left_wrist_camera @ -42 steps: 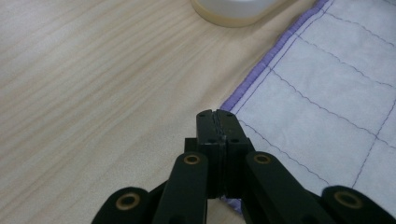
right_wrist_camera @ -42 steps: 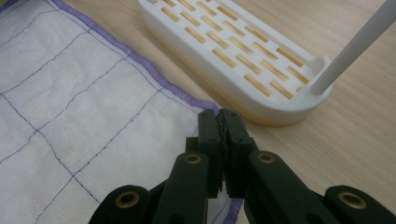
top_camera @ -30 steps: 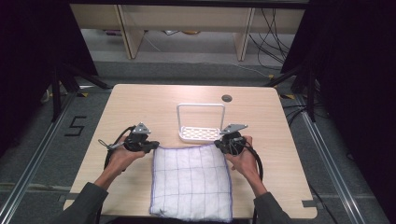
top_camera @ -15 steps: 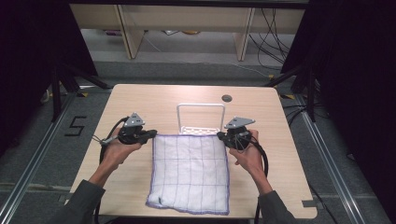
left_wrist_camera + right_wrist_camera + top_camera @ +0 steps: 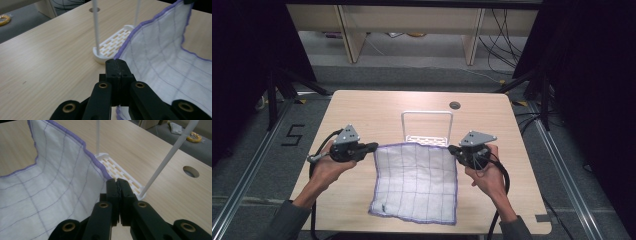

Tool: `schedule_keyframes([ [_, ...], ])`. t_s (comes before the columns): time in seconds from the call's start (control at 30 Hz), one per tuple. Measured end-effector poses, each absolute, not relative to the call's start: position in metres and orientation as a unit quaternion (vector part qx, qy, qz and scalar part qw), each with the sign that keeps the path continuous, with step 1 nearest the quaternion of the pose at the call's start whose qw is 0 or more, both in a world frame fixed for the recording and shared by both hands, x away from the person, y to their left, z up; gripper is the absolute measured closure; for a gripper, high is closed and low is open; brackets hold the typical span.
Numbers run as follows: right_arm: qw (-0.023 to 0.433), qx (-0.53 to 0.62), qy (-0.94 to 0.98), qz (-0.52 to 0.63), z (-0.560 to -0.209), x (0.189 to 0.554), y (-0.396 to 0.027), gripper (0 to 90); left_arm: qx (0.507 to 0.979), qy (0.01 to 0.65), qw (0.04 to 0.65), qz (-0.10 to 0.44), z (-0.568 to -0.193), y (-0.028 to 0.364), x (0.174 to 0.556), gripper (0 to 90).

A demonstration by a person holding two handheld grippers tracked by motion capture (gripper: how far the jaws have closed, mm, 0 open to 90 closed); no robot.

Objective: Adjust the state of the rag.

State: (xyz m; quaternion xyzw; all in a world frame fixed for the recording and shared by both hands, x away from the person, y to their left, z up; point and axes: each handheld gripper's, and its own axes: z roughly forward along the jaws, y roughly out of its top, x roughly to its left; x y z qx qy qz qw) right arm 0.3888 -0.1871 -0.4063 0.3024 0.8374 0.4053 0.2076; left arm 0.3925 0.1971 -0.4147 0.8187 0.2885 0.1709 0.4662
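Two grippers hold the white cloth (image 5: pixel 417 182) with purple grid lines by its far corners: the left gripper (image 5: pixel 371 146) has its jaws pressed together on the corner at about ten o'clock from the cloth's middle, and the right gripper (image 5: pixel 452 149) is clamped the same way on the corner at about two o'clock. In the left gripper view (image 5: pixel 117 68) and the right gripper view (image 5: pixel 116 185) the black jaws meet with the purple hem pinched between them. The cloth's far edge is lifted off the table (image 5: pixel 362 107) and stretched fairly taut between the hands, while its near edge, toward six o'clock, lies rumpled on the wood. Just beyond the raised edge, at twelve o'clock, stands a small white rack (image 5: pixel 427 126) with a tall hoop bar and a slotted base, bare of anything. By my reckoning the gripping and lifting are done; what looks left is carrying the cloth higher and forward and draping it over that bar, which hasn't begun.
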Motion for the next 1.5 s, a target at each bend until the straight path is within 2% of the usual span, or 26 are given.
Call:
schedule_keyframes([
  [0.2, 0.204, 0.285, 0.841, 0.411, -0.408, 0.354, -0.189, 89.2, 0.835, 0.265, 0.450, 0.174, -0.422, 0.201, 0.364, 89.3],
  [0.53, 0.172, 0.272, 0.859, 0.398, -0.429, 0.305, -0.190, 89.2, 0.847, 0.250, 0.450, 0.135, -0.454, 0.205, 0.312, 89.3],
  [0.8, 0.163, 0.267, 0.871, 0.380, -0.445, 0.291, -0.190, 89.1, 0.866, 0.228, 0.429, 0.116, -0.475, 0.200, 0.296, 89.3],
  [0.93, 0.149, 0.268, 0.877, 0.371, -0.454, 0.284, -0.190, 89.0, 0.880, 0.216, 0.404, 0.122, -0.478, 0.204, 0.296, 89.2],
  [1.0, 0.129, 0.276, 0.884, 0.356, -0.465, 0.278, -0.188, 88.8, 0.874, 0.231, 0.414, 0.112, -0.482, 0.202, 0.292, 89.1],
  [1.13, 0.121, 0.274, 0.889, 0.346, -0.475, 0.272, -0.191, 88.1, 0.885, 0.216, 0.400, 0.103, -0.488, 0.201, 0.288, 88.8],
  [1.2, 0.113, 0.277, 0.891, 0.342, -0.479, 0.270, -0.192, 85.7, 0.890, 0.215, 0.390, 0.099, -0.491, 0.201, 0.287, 88.1],
  [1.23, 0.112, 0.285, 0.886, 0.347, -0.483, 0.269, -0.192, 81.6, 0.894, 0.214, 0.383, 0.096, -0.492, 0.201, 0.286, 87.4],
  [1.27, 0.112, 0.285, 0.886, 0.347, -0.483, 0.269, -0.192, 81.6, 0.894, 0.214, 0.383, 0.096, -0.492, 0.201, 0.286, 85.5],
  [1.3, 0.103, 0.292, 0.887, 0.343, -0.484, 0.269, -0.193, 76.6, 0.891, 0.219, 0.386, 0.091, -0.494, 0.200, 0.285, 85.5],
  [1.33, 0.092, 0.294, 0.886, 0.347, -0.485, 0.269, -0.193, 70.7, 0.891, 0.218, 0.389, 0.087, -0.493, 0.200, 0.285, 76.7],
  [1.37, 0.096, 0.316, 0.875, 0.354, -0.482, 0.269, -0.195, 57.6, 0.886, 0.225, 0.393, 0.095, -0.490, 0.199, 0.285, 67.0],
  [1.43, 0.108, 0.320, 0.868, 0.364, -0.474, 0.273, -0.200, 56.2, 0.886, 0.214, 0.392, 0.124, -0.481, 0.200, 0.290, 58.7],
  [1.5, 0.134, 0.329, 0.860, 0.365, -0.467, 0.278, -0.206, 55.7, 0.883, 0.218, 0.395, 0.125, -0.472, 0.197, 0.296, 55.2],
])
